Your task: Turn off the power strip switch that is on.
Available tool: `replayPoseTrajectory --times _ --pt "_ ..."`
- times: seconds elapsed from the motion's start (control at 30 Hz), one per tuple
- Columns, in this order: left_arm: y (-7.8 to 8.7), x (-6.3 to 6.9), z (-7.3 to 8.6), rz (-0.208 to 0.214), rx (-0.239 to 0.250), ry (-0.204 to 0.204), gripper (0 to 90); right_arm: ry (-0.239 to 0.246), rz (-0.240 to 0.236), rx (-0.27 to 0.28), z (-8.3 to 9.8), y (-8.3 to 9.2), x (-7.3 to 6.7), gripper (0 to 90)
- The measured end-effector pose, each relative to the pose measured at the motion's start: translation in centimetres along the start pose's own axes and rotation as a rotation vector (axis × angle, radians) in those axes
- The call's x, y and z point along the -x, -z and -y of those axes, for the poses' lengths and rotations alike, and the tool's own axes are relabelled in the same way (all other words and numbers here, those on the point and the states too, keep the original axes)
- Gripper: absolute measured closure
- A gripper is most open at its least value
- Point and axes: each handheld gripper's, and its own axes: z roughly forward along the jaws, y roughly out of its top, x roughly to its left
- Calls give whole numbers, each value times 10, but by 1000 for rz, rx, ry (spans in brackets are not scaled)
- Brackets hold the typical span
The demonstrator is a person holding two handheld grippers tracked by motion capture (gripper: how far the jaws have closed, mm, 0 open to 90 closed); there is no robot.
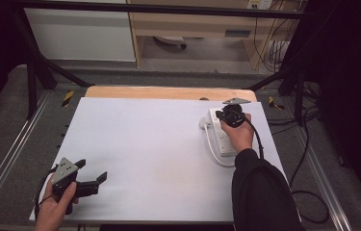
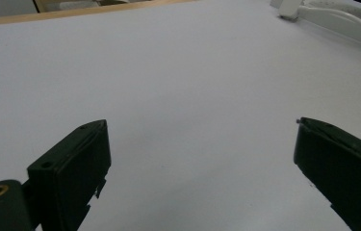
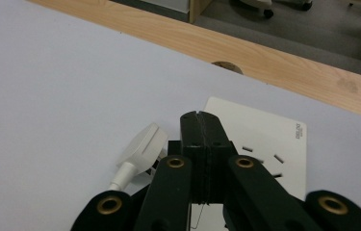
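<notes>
At right of centre in the high view, we see the white power strip flat beside its white plug, under our clenched, empty right gripper; our left gripper stands released at lower left.

On the white rectangular plastic power strip a small grey brand mark is printed sideways, at about 3 o'clock from the closed black jaws in the right gripper view. Its letters are too small to read surely.

overhead forward-down, two low jaw-level views
</notes>
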Motion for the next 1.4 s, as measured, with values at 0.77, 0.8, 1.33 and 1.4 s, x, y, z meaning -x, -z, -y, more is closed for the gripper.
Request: replayPoseTrajectory --times 0.77,0.8,1.33,1.4 --pt "-3 -1 2 8 -30 18 60 -56 -3 -72 19 -11 7 900" --pt "-3 -1 2 9 -32 18 60 -54 -1 -75 19 -11 7 900" --pt "-4 0 2 20 -35 13 60 -50 0 -90 19 -16 3 900" --pt "-4 0 2 21 -35 12 60 -45 1 -87 19 -16 3 900"
